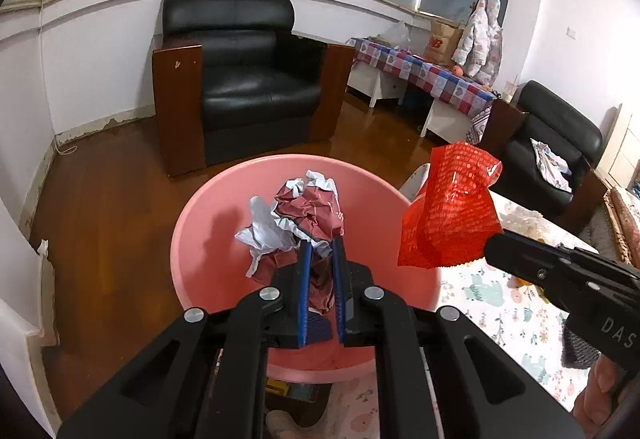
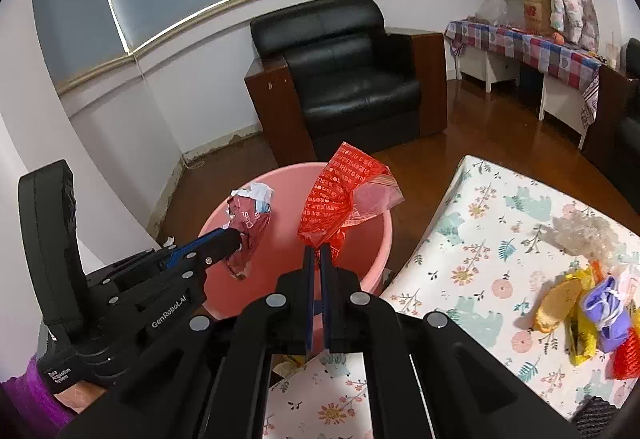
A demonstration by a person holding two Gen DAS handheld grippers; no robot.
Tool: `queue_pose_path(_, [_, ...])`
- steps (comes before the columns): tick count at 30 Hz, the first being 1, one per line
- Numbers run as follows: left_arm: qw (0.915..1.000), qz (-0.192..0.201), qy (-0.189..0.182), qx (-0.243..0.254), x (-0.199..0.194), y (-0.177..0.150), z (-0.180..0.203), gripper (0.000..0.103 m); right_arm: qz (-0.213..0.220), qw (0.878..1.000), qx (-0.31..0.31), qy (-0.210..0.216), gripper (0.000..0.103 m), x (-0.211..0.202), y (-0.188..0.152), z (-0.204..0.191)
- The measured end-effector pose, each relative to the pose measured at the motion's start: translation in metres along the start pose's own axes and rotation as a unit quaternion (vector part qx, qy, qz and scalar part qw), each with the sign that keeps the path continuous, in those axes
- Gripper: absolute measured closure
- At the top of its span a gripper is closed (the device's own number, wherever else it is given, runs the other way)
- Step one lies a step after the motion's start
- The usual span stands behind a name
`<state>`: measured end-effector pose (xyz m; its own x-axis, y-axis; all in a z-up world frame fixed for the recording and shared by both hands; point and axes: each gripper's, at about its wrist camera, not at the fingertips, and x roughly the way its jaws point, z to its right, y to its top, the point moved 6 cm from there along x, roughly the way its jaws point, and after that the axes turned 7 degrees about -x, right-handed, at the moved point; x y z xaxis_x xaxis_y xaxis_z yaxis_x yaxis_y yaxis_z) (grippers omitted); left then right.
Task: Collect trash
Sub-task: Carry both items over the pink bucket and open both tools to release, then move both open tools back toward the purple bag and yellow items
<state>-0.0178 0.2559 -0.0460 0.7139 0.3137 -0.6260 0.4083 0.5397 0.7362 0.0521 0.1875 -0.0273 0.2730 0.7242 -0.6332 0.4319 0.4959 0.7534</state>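
Right wrist: leftover wrappers [image 2: 588,315] on floral table [image 2: 472,239] beside pink bin [image 2: 376,239].

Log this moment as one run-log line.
left claw: shut on crumpled paper over pink basin | right claw: shut on red plastic wrapper at basin rim | more trash on table

A: The pink basin [image 1: 208,223] has its near rim hidden behind the left gripper [image 1: 320,251], and its floor lies under the crumpled wrapper [image 1: 298,217].

B: In the right wrist view, the red bag [image 2: 626,357] is cut off at the picture's edge; the print on the red plastic wrapper [image 2: 340,195] is too small to read.
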Motion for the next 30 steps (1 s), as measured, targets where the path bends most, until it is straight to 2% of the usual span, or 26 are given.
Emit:
queue_pose_path(14, [0.9998,-0.018,-0.003,-0.011,0.018,-0.001,-0.016,0.091,-0.036,0.999,-0.002,0.006,0.1,0.037,-0.007,-0.001])
queue_pose_path(16, [0.9997,-0.024,-0.003,-0.01,0.022,0.0,-0.017,0.081,-0.04,0.999,-0.002,0.009,0.1,0.04,-0.007,-0.001])
queue_pose_path(17, [0.9996,-0.026,-0.004,-0.011,0.023,0.0,-0.017,0.071,-0.042,0.999,-0.002,0.01,0.1,0.041,-0.008,-0.001])
queue_pose_path(18, [0.9995,-0.026,-0.007,-0.014,0.023,0.0,-0.018,0.067,-0.044,0.999,-0.002,0.011,0.097,0.041,-0.008,-0.001])
queue_pose_path(20, [0.9995,-0.026,-0.01,-0.016,0.023,0.0,-0.018,0.066,-0.045,0.999,-0.001,0.012,0.084,0.042,-0.009,0.0])
queue_pose_path(24, [0.9993,-0.026,-0.016,-0.022,0.02,0.0,-0.017,0.065,-0.039,0.999,0.001,0.014,0.072,0.038,-0.01,0.001])
queue_pose_path(30, [0.9986,-0.022,-0.035,-0.034,0.011,0.001,-0.013,0.065,-0.032,0.999,0.013,0.012,0.069,0.024,-0.017,0.008])
